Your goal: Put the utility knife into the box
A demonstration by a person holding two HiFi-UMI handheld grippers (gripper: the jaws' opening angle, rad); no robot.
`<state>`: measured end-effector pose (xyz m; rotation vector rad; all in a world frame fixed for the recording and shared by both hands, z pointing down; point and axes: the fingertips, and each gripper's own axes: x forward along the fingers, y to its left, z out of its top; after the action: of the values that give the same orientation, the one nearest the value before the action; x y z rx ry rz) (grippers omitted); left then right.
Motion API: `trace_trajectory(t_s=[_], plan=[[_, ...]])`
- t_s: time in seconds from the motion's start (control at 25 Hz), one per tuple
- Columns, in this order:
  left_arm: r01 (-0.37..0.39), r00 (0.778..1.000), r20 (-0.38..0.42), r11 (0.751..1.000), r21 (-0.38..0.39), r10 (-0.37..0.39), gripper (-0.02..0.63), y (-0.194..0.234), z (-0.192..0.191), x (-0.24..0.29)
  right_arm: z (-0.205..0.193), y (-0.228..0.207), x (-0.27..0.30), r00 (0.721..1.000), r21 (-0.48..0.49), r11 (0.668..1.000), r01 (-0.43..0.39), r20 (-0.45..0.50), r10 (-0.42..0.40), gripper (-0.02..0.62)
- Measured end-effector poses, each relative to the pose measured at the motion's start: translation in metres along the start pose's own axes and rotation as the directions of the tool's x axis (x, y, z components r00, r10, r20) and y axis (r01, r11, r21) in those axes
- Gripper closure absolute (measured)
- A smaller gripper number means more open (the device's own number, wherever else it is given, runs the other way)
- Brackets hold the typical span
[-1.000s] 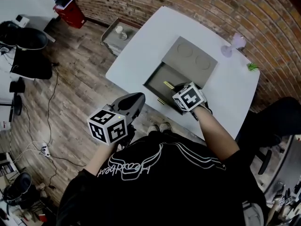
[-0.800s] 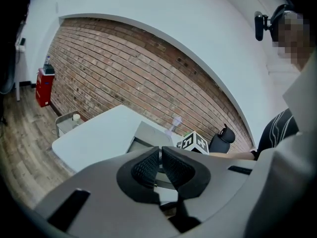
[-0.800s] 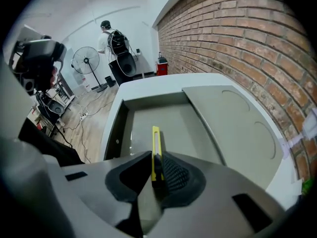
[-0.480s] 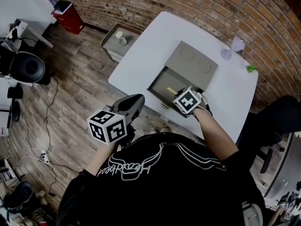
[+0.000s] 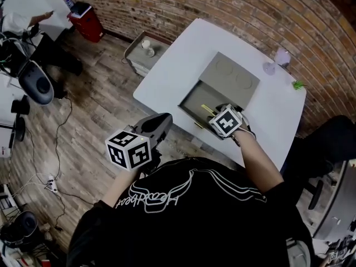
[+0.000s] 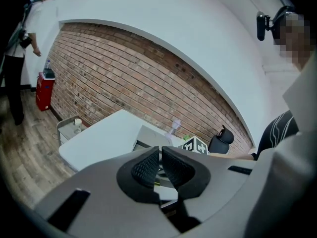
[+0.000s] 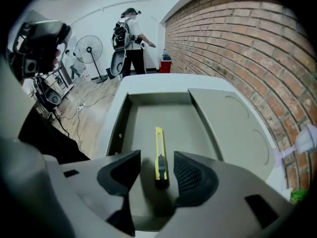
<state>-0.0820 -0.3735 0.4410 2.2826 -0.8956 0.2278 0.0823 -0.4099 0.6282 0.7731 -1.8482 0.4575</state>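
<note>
The yellow utility knife (image 7: 159,155) is lying flat on the floor of the open grey box (image 7: 119,133). It is lying lengthwise, roughly along the middle, with its black end nearest the right gripper (image 7: 157,168).

That gripper is pointing steeply down into the box. Its jaws have just been opening and are standing wide apart. The knife's near end is lying between them, and neither pad is pressing on it.

The box's lid (image 7: 233,123) is lying flat alongside, adjoining the box's edge. Box and lid are sitting on the white bench (image 5: 167,65), with the box toward the edge nearest the person.

The left gripper (image 6: 160,151) is being held off the bench's near edge, above the wooden floor (image 5: 83,110). Its jaws are together, with nothing between them.

A small lilac object (image 5: 282,56) and a small green one (image 5: 298,84) are standing near the bench's far corner, by the brick wall (image 5: 222,4). A person (image 7: 130,38) is standing in the background near a fan (image 7: 89,51).
</note>
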Motion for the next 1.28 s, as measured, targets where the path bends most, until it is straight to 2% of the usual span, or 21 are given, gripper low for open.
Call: trace_trajectory(t_s=[0.08,0.16,0.2,0.28,0.36,0.44,0.56,0.64,0.76,0.92,0.96,1.08,1.28], plan=[[-0.011,1.0,0.002,1.0,-0.004,0.012,0.565,-0.001,-0.001,-0.003,0.011,0.004,-0.008,0.997,0.017,0.999,-0.029,0.07,0.028,0.379],[-0.023,1.0,0.008,1.0,-0.009,0.023,0.565,-0.004,-0.002,-0.008,0.018,0.01,-0.024,0.987,0.079,0.993,-0.093,0.139,0.081,0.378],[-0.029,0.999,0.012,0.999,-0.012,0.03,0.565,-0.005,-0.002,-0.009,0.024,0.015,-0.036,0.973,0.126,0.98,-0.154,0.193,0.128,0.379],[-0.04,0.999,0.018,0.999,-0.016,0.04,0.565,-0.007,-0.002,-0.01,0.04,0.025,-0.068,0.923,0.189,0.941,-0.281,0.321,0.211,0.374],[-0.038,0.999,0.024,0.999,-0.014,0.038,0.565,-0.015,0.0,-0.007,0.053,0.032,-0.1,0.874,0.174,0.925,-0.338,0.421,0.241,0.376],[-0.023,0.999,0.031,1.0,-0.005,0.023,0.565,-0.028,0.001,-0.003,0.06,0.039,-0.126,0.841,0.127,0.929,-0.349,0.48,0.25,0.388],[0.005,0.999,0.038,1.0,0.019,-0.006,0.565,-0.049,0.003,0.001,0.061,0.046,-0.155,0.811,0.076,0.936,-0.343,0.528,0.254,0.431],[0.022,0.999,0.041,0.999,0.03,-0.024,0.565,-0.062,0.004,0.002,0.059,0.047,-0.173,0.792,0.063,0.94,-0.336,0.559,0.246,0.451],[0.049,0.997,0.053,0.998,0.045,-0.051,0.565,-0.084,0.01,0.003,0.057,0.044,-0.204,0.744,0.06,0.937,-0.345,0.626,0.234,0.519],[0.089,0.993,0.064,0.993,0.073,-0.094,0.565,-0.114,0.018,0.009,0.04,0.04,-0.229,0.725,0.052,0.949,-0.311,0.659,0.202,0.592],[0.097,0.993,0.065,0.992,0.084,-0.103,0.565,-0.12,0.019,0.011,0.037,0.038,-0.234,0.711,0.047,0.95,-0.308,0.675,0.197,0.592],[0.11,0.991,0.069,0.988,0.104,-0.118,0.565,-0.135,0.02,0.017,0.029,0.031,-0.251,0.635,0.038,0.956,-0.291,0.755,0.164,0.593],[0.13,0.989,0.06,0.984,0.119,-0.138,0.565,-0.152,0.016,0.026,0.023,0.031,-0.271,0.559,0.012,0.945,-0.326,0.808,0.183,0.594]])
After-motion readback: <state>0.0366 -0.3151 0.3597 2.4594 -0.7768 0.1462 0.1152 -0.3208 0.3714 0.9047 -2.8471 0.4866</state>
